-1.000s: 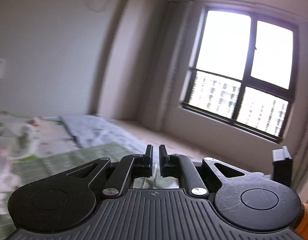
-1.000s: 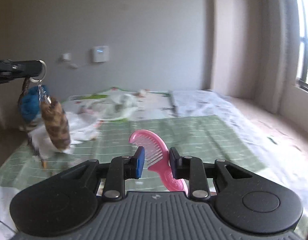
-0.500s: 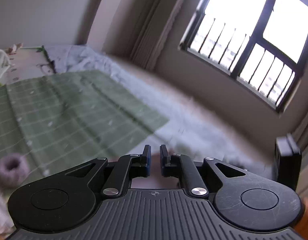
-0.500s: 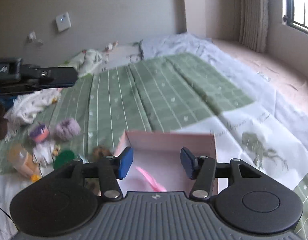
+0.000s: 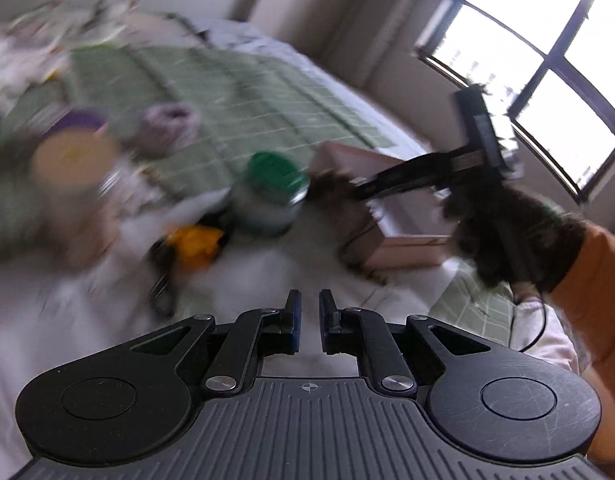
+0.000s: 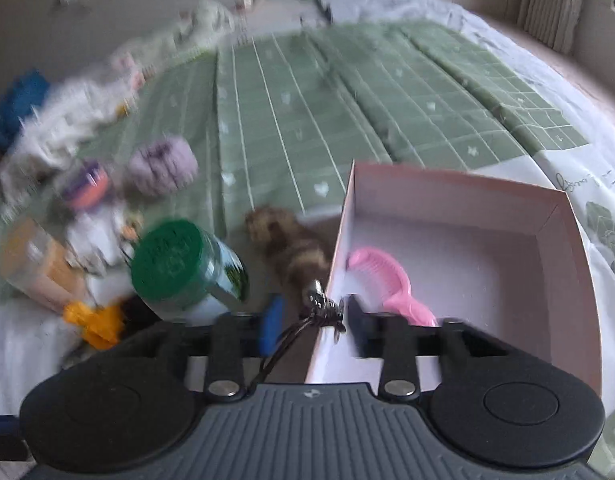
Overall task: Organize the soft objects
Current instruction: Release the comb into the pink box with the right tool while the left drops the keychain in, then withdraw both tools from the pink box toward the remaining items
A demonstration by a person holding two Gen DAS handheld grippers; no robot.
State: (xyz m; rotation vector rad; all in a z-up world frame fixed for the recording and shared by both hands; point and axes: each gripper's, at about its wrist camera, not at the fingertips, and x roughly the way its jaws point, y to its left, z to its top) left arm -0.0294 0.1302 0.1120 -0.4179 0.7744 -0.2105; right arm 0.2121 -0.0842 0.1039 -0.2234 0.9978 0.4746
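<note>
A pink cardboard box (image 6: 563, 248) stands on the bed; a pink comb (image 6: 391, 280) lies inside it. A brown furry keychain toy (image 6: 291, 248) lies just left of the box wall, its metal clasp between my right gripper's jaws. My right gripper (image 6: 311, 320) is open, straddling the box's near left wall. It shows in the left wrist view (image 5: 407, 178), reaching to the box (image 5: 407, 240). My left gripper (image 5: 307, 312) is nearly shut and empty, above white bedding. A lilac fluffy scrunchie (image 6: 163, 164) lies on the green blanket (image 6: 347, 92).
A green-lidded jar (image 6: 179, 264) lies on its side by the brown toy. Left of it are an orange bottle (image 6: 35, 268), a yellow item (image 6: 95, 320), a purple-and-orange item (image 6: 85, 188), white cloth and a blue object (image 6: 15, 100). A window (image 5: 547, 40) is at the right.
The comb, held in my right gripper a second ago, now lies in the box. My right gripper has opened and moved left over the box wall. My left gripper has swung down toward the bed.
</note>
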